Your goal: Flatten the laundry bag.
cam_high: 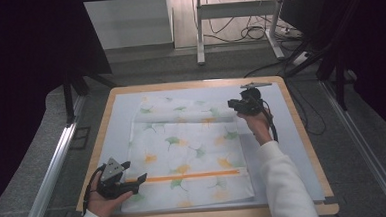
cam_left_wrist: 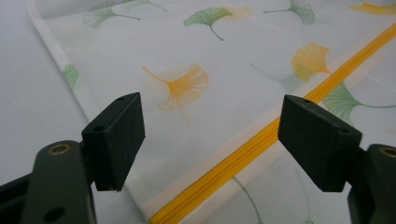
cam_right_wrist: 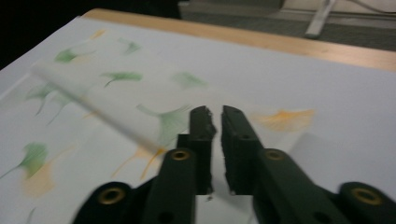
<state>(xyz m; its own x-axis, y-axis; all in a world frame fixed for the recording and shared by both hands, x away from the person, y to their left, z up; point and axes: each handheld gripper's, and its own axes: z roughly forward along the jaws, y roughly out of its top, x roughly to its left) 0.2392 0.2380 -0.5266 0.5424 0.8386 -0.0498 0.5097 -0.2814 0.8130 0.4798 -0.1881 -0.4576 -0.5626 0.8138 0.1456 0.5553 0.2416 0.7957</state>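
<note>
A white cloth cover point(cam_high: 188, 149) printed with green and orange ginkgo leaves lies flat on the table, with an orange zipper point(cam_high: 184, 177) running across near its front edge. Its far edge is folded over into a strip point(cam_high: 181, 115). My left gripper point(cam_high: 134, 171) is open at the cover's near-left corner. In the left gripper view its jaws point(cam_left_wrist: 210, 135) straddle the zipper point(cam_left_wrist: 261, 140) just above the fabric point(cam_left_wrist: 187, 46). My right gripper point(cam_high: 233, 105) is at the right end of the folded strip. Its jaws point(cam_right_wrist: 214, 114) are pressed together on the fabric point(cam_right_wrist: 93, 121).
The cover rests on a pale mat point(cam_high: 292, 133) over a wooden table point(cam_high: 196, 216). Bare mat lies to the right and left of the cover. Behind the table, a desk frame point(cam_high: 199, 33) and cables point(cam_high: 252, 33) stand on the floor.
</note>
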